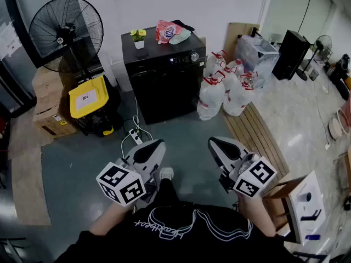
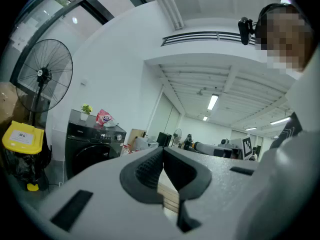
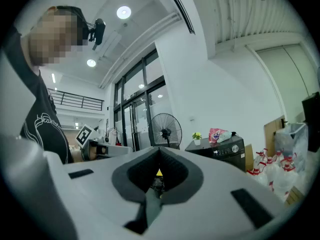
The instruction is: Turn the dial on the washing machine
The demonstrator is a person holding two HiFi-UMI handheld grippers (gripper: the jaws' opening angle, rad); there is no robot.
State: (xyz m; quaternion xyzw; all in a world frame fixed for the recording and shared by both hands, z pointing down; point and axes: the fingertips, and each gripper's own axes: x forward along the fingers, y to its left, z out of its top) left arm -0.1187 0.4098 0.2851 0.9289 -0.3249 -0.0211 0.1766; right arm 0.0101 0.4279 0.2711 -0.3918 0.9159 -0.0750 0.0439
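Note:
A black washing machine [image 1: 164, 81] stands against the far wall, with its round silver dial [image 1: 194, 56] at the right end of the control strip. My left gripper [image 1: 155, 144] and right gripper [image 1: 213, 142] are held low in front of the person, well short of the machine, both shut with nothing between the pads. The left gripper view shows the machine [image 2: 90, 146] and dial [image 2: 118, 136] far off, left of the touching tips of that gripper [image 2: 162, 151]. In the right gripper view the dial [image 3: 235, 148] lies right of the closed gripper [image 3: 159, 154].
On the machine sit a small potted plant [image 1: 139, 37] and a pink bag [image 1: 171, 32]. A standing fan [image 1: 66, 32], yellow bin [image 1: 88, 96] and cardboard boxes [image 1: 49, 106] are to its left. Water jugs [image 1: 225, 86] and wooden slats [image 1: 255, 136] are to its right. A power strip [image 1: 135, 137] lies on the floor.

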